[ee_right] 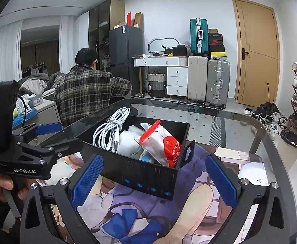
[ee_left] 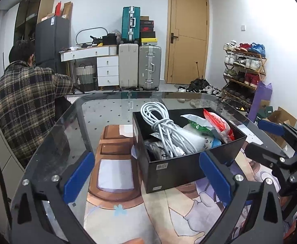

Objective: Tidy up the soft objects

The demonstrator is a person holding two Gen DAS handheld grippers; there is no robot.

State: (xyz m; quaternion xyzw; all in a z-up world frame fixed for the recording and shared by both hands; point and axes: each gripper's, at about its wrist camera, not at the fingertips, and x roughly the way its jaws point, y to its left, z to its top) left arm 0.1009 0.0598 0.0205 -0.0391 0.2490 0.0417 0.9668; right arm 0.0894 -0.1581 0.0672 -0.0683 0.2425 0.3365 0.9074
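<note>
Glass worktop point(ee_left: 99, 109) looks sorted: cable point(ee_left: 164, 130) and packets point(ee_right: 160, 146) sit boxed point(ee_left: 181, 168); both tools point(ee_left: 146, 174) point(ee_right: 154, 179) are held spread, empty, nothing left to grab.

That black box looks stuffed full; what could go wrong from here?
The white cable loops up over the rim of the black box, so it may spill or snag if the box is moved. The red-and-white packet leans on top near a corner and could slide out. Both tongs are open, gripping nothing.
</note>
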